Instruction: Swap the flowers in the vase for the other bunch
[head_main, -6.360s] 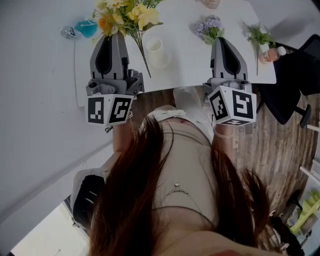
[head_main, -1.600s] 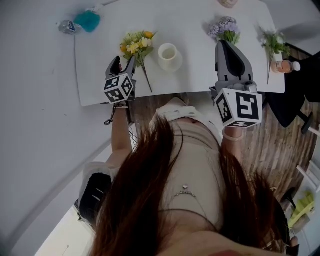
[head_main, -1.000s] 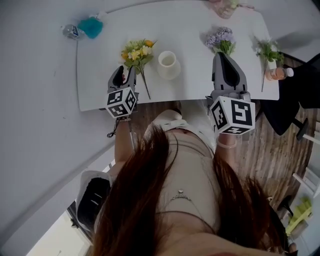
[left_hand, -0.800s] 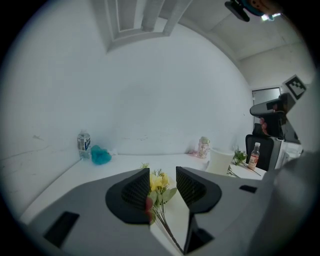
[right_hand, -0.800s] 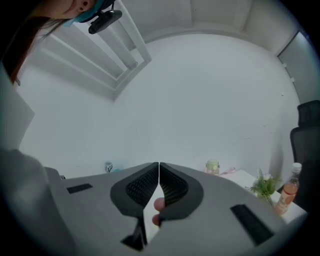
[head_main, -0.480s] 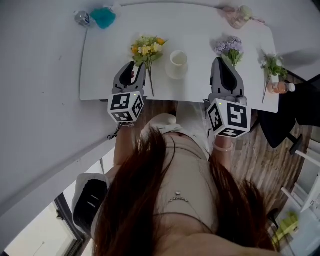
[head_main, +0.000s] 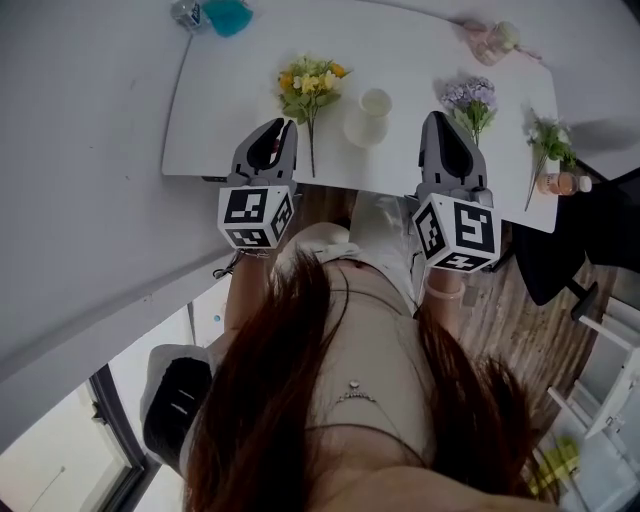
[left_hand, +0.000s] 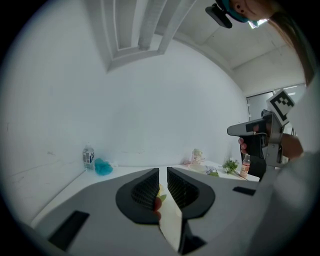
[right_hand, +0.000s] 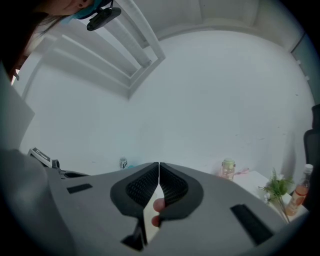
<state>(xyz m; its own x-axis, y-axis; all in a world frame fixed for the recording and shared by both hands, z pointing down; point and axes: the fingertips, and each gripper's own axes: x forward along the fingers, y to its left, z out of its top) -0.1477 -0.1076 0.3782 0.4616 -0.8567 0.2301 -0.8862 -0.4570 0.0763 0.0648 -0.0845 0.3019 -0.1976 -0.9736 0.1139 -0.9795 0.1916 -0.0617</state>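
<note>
The yellow flower bunch (head_main: 310, 82) lies flat on the white table (head_main: 220, 120), just left of the empty white vase (head_main: 370, 106). The purple bunch (head_main: 470, 98) lies right of the vase. My left gripper (head_main: 283, 125) hovers over the table's near edge, close to the yellow bunch's stems. Its jaws have just been closing; a narrow slit remains, with nothing in it (left_hand: 163, 171). My right gripper (head_main: 440, 118) is shut and empty, short of the purple bunch's stems. In the right gripper view the pads (right_hand: 159, 165) meet.
A green sprig (head_main: 545, 140) and an orange bottle (head_main: 560, 184) sit at the table's right end. A water bottle (left_hand: 88, 156) and a teal object (head_main: 228, 14) are at the far left corner, a pink item (head_main: 495, 35) at the far right. Wooden floor lies below the near edge.
The left gripper has risen and drawn back from the yellow bunch, its jaws narrowing. The right gripper shifted slightly and stayed shut. The head view has tilted, so the table sits higher.
</note>
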